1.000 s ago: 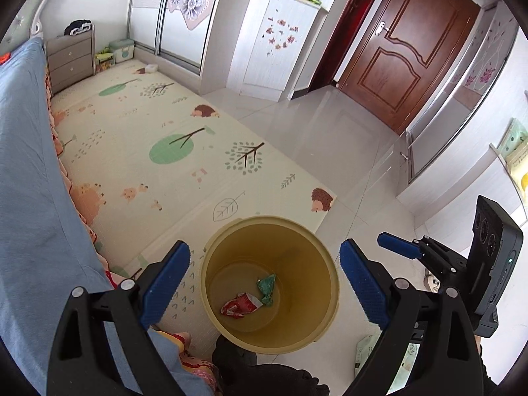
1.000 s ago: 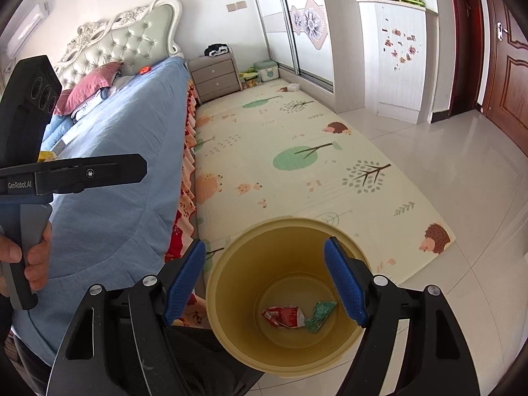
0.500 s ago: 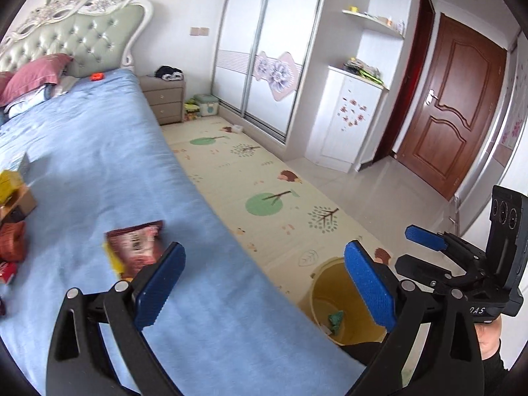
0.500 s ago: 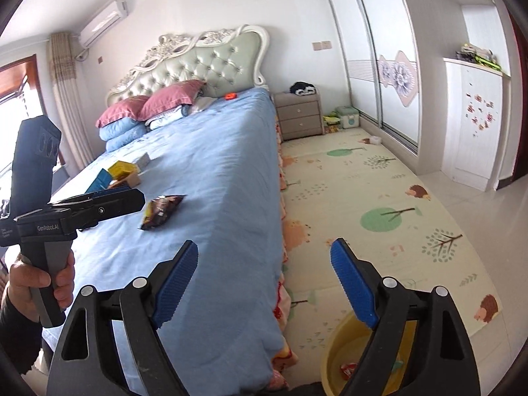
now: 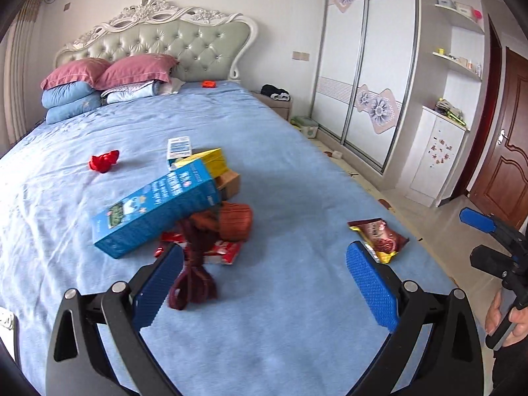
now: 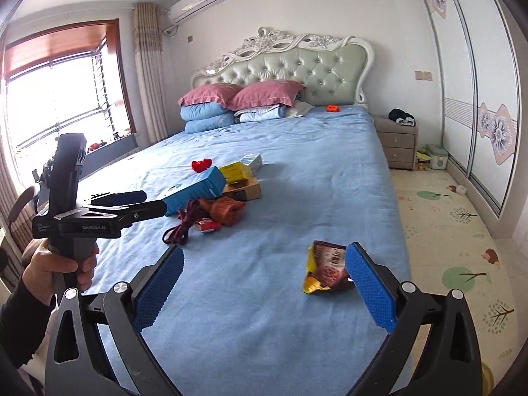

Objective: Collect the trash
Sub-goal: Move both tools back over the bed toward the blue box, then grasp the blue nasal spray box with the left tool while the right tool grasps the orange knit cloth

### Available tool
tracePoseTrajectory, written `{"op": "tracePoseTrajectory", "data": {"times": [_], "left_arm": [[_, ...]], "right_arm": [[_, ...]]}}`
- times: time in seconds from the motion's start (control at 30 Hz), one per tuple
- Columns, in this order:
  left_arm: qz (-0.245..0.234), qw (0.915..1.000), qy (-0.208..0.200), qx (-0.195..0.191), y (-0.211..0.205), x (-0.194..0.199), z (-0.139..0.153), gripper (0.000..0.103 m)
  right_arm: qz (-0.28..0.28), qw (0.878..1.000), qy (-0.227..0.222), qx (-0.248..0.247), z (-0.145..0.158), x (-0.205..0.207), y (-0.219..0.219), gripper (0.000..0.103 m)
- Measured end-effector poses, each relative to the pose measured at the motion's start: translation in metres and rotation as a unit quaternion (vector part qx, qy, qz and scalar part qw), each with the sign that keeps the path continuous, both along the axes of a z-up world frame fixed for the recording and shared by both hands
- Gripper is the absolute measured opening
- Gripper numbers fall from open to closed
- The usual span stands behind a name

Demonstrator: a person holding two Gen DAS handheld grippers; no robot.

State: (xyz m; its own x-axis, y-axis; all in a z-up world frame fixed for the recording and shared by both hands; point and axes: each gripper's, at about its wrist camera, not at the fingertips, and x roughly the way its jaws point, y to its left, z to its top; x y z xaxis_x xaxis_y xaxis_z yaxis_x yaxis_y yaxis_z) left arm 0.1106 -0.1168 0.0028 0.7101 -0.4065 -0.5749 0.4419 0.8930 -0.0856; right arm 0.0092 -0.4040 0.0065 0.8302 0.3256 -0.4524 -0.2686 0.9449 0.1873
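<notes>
Fingers of right gripper (image 6: 264, 287) and left gripper (image 5: 264, 287) gape empty; straddle the probably crinkly snack wrapper (image 6: 325, 269) squarely, then pinch low against the bed (image 6: 264, 297).

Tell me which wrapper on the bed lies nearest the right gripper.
The brown-and-yellow snack packet, lying alone by the bed's edge beside the right gripper. The red wrapper sits farther off, in the pile under the brown cloth.

Bed sheet (image 5: 297, 171) — matt blue cloth, lightly creased. Snack wrapper (image 6: 325, 269) — glossy crinkled foil. Blue box (image 5: 155, 208) — smooth printed card. Headboard (image 6: 297, 69) tufted, faintly shiny leather-look. Gripper pads (image 5: 371, 285) textured blue rubber.
</notes>
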Motion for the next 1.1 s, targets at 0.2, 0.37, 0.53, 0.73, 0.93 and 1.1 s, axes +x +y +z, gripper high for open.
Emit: {"op": "tracePoseTrajectory", "data": {"times": [0.2, 0.37, 0.53, 0.73, 0.93, 1.1], "left_arm": [[0.009, 0.9999, 0.003, 0.010, 0.049, 0.028, -0.014, 0.099], [-0.010, 0.9999, 0.012, 0.006, 0.073, 0.053, -0.026, 0.099], [-0.039, 0.9989, 0.010, 0.024, 0.081, 0.082, -0.031, 0.099], [-0.116, 0.9873, 0.006, 0.108, 0.073, 0.118, -0.043, 0.099], [-0.169, 0.9775, 0.020, 0.124, 0.076, 0.151, -0.051, 0.099], [-0.224, 0.9674, 0.041, 0.112, 0.068, 0.169, -0.064, 0.099]], "right_arm": [[0.019, 1.000, 0.019, 0.003, -0.003, 0.032, 0.043, 0.095], [0.026, 0.999, 0.035, 0.005, -0.007, 0.052, 0.064, 0.095], [0.033, 0.998, 0.047, -0.004, -0.011, 0.069, 0.082, 0.095], [0.032, 0.997, 0.061, -0.015, -0.016, 0.089, 0.102, 0.095], [0.022, 0.997, 0.073, -0.017, -0.023, 0.102, 0.107, 0.095], [0.015, 0.996, 0.085, -0.015, -0.031, 0.110, 0.107, 0.095]]}}
